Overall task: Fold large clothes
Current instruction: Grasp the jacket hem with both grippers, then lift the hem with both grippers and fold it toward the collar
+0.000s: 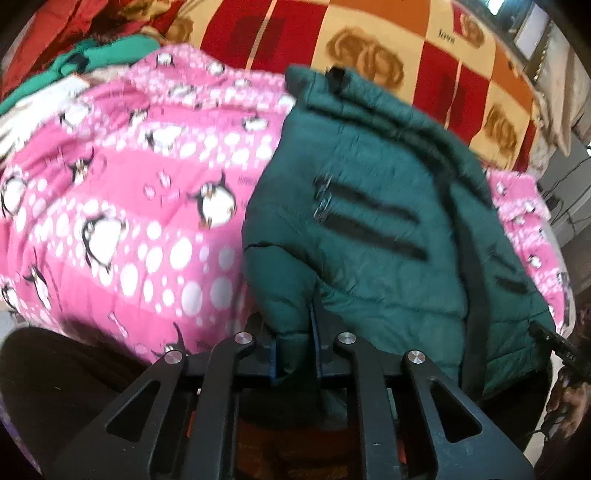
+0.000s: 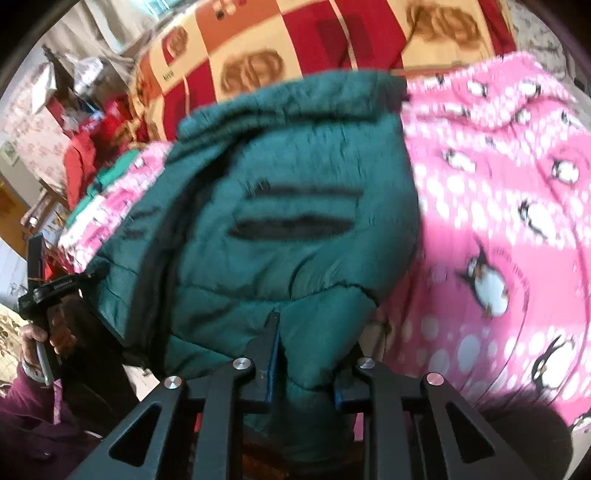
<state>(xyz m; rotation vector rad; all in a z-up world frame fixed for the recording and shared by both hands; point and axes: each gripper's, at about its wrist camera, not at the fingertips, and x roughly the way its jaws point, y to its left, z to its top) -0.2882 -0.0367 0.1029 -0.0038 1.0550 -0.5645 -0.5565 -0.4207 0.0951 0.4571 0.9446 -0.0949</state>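
Both my grippers pinch the near edge of the dark green puffer jacket on the bed

My left gripper (image 1: 295,354) has its jaws pressed onto a fold of the green jacket (image 1: 369,229), and my right gripper (image 2: 303,369) clamps another padded fold of the same jacket (image 2: 288,206). The jacket lies on a pink penguin blanket (image 1: 129,177), which covers a red and orange checked bedspread (image 1: 369,33). Its long axis runs away from me, with the bunched far edge toward the bedspread and two black zip pockets lying across the front panel. I see no containers. Lighter green clothing (image 1: 103,51) sits beyond the blanket at the far left of the left wrist view
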